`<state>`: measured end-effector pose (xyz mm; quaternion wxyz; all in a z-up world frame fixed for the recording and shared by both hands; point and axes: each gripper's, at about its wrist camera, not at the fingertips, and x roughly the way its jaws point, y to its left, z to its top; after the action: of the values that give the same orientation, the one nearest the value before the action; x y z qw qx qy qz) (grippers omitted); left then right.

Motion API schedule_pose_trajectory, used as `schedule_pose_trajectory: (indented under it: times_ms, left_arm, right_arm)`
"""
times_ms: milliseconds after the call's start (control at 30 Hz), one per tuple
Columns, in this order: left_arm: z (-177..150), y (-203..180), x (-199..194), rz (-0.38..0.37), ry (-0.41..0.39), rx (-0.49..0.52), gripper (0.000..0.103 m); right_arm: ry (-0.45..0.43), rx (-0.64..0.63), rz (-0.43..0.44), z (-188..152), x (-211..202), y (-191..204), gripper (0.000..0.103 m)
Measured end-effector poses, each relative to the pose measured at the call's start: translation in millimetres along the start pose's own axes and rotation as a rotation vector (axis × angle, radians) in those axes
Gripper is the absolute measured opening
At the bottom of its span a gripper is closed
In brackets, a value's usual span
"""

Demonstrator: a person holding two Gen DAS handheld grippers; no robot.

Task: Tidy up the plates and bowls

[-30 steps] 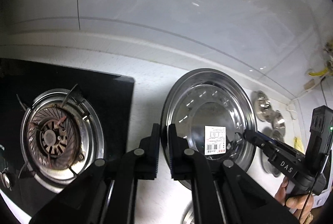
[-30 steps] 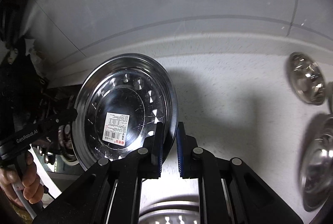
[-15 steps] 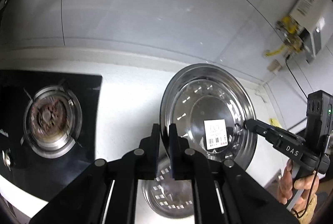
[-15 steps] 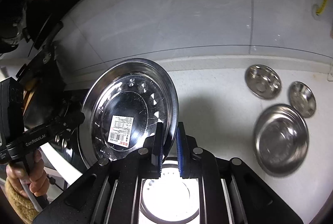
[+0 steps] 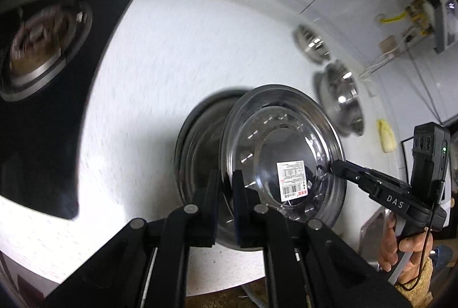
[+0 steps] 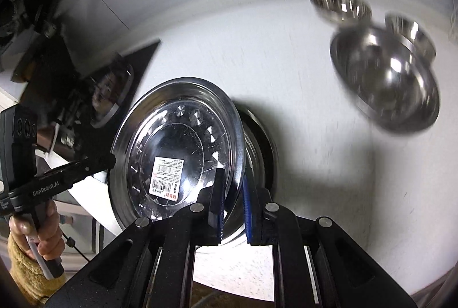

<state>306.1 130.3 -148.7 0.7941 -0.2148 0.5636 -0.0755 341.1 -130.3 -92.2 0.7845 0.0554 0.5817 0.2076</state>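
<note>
White counter, stove left. Clamping plate rim with left hand-held gripper and right hand-held gripper, both shut tight. Levelling, centring over lower plate before releasing.

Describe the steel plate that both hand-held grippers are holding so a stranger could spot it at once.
On the white countertop, right of the black gas stove, another steel dish sits. The plate is above it, tilted, clamped at opposite rims. Only it carries a white barcode sticker; the bowls near the wall have none.
</note>
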Motion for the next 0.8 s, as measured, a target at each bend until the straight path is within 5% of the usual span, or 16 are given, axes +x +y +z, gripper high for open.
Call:
schedule_pose_trajectory:
  times_ms: [800]
  left_arm:
    - [-2,4,39,0.095,-0.006,-0.042,0.007]
  right_arm:
    - [0.046,-0.007,-0.003,-3,36,-20,0.011]
